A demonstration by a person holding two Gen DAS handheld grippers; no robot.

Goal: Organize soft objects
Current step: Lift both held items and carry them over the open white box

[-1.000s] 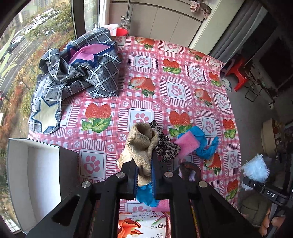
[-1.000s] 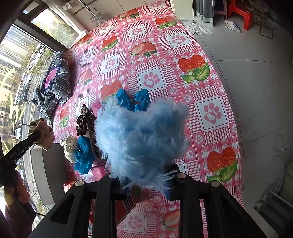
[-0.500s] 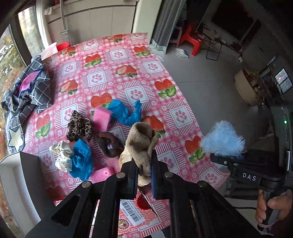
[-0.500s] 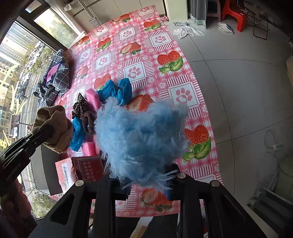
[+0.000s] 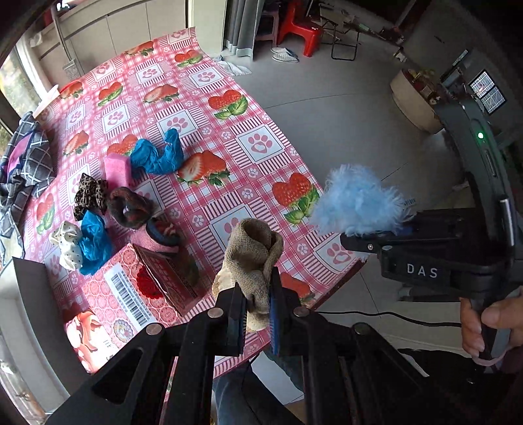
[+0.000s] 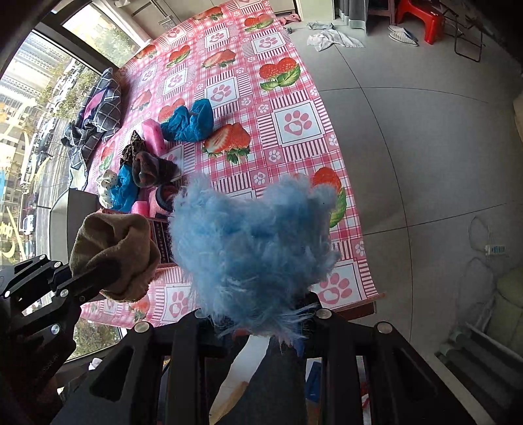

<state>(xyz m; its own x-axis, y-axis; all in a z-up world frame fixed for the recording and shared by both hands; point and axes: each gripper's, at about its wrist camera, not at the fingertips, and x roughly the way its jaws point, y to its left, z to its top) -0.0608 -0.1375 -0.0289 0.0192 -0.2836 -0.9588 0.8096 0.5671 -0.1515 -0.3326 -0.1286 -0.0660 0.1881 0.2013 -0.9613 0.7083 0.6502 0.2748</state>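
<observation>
My left gripper is shut on a tan knitted sock, held above the table's near edge; the sock also shows in the right wrist view. My right gripper is shut on a fluffy light-blue puff, held off the table's corner; the puff shows in the left wrist view. On the pink strawberry tablecloth lie a blue cloth, a pink sponge, a leopard scrunchie, a dark brown sock and a blue-and-white polka-dot bundle.
A red printed carton lies open at the table's near left. A dark box stands beside it at the left edge. A grey checked cloth lies far left. A red stool stands on the grey floor beyond.
Both grippers have drawn back and swung right, away from the table's middle, each still holding its object. The right gripper with the puff has come closer to the left one.
</observation>
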